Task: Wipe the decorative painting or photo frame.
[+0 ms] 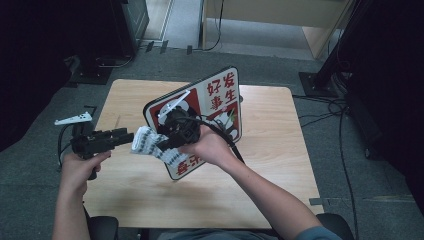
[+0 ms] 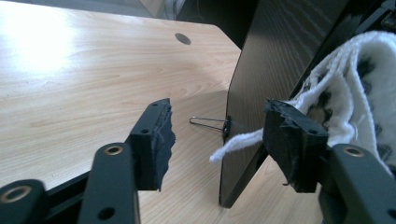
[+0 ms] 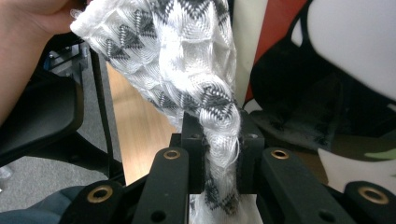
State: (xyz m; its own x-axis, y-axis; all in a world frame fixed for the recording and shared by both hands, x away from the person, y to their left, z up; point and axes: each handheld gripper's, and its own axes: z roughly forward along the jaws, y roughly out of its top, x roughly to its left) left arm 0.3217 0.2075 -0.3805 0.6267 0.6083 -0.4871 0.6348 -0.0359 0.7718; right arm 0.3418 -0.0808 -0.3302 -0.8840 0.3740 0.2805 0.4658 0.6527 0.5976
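A white cloth with a black woven pattern (image 1: 147, 141) hangs in the air in front of a red, white and black sign board (image 1: 220, 97) that stands tilted on the wooden table (image 1: 260, 150). My right gripper (image 3: 219, 149) is shut on a bunched part of the cloth (image 3: 187, 60), with the board (image 3: 345, 46) just behind it. From the left, my left gripper (image 2: 219, 140) faces the cloth (image 2: 364, 70) with open jaws. The cloth's folds lie against the outer side of one pad, and a frayed white end (image 2: 233, 142) hangs between the jaws, unpinched.
The board's black back (image 2: 275, 60) rises right beyond my left jaws, and a wire binder clip (image 2: 212, 123) grips its bottom edge on the table. A cable hole (image 2: 182, 38) sits near the table's far side. Dark stands and cables (image 1: 320, 107) ring the table on the carpet.
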